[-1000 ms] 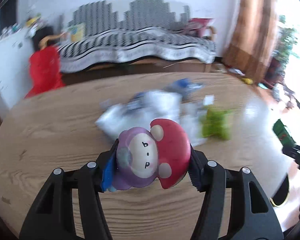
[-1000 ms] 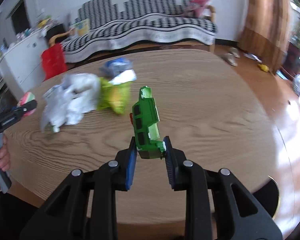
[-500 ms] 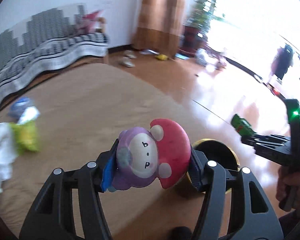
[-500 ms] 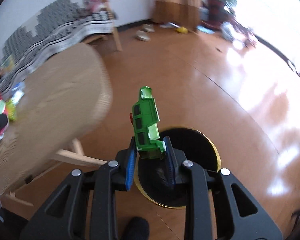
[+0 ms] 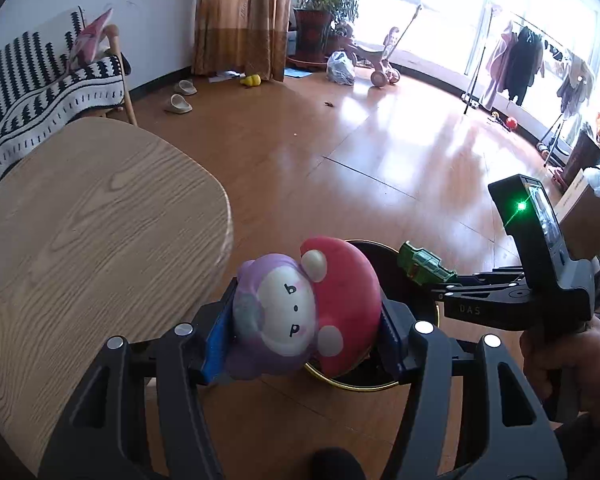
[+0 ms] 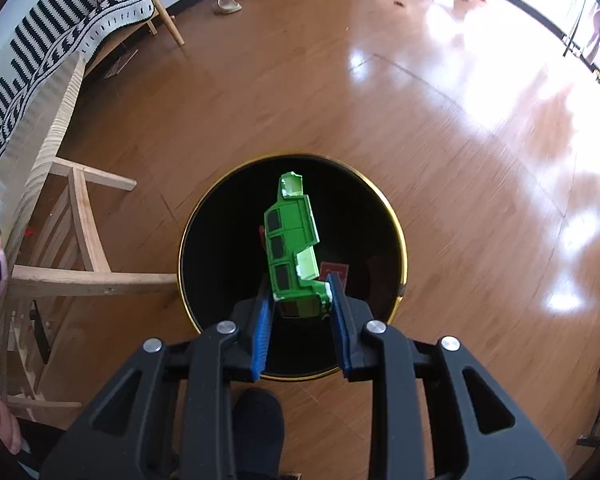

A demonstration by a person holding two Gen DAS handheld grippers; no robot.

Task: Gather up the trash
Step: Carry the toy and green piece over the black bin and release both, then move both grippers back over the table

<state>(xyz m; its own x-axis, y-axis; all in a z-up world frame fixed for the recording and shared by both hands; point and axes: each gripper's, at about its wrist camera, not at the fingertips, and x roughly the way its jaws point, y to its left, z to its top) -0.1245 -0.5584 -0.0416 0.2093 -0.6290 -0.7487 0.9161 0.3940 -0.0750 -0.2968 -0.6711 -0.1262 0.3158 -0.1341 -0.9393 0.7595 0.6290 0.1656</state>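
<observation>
Right wrist view looks almost straight down: the right gripper (image 6: 300, 304) has its jaws pinched narrow on the near end of a crumpled green cardboard carton (image 6: 294, 248), which hangs over the round black gold-rimmed bin (image 6: 396, 236) on the floor. It looks light and stiff-edged, so an end grip suffices. From the left wrist view, the left gripper (image 5: 304, 320) has its jaws about half spread, squeezing a soft purple-and-red mushroom-cap squishy toy (image 5: 304, 308) across its middle, just beside the wooden worktop (image 5: 92, 232) and near the bin; it seems spongy and light.

Black bin (image 6: 220, 248) on wooden floor (image 6: 440, 160)
</observation>
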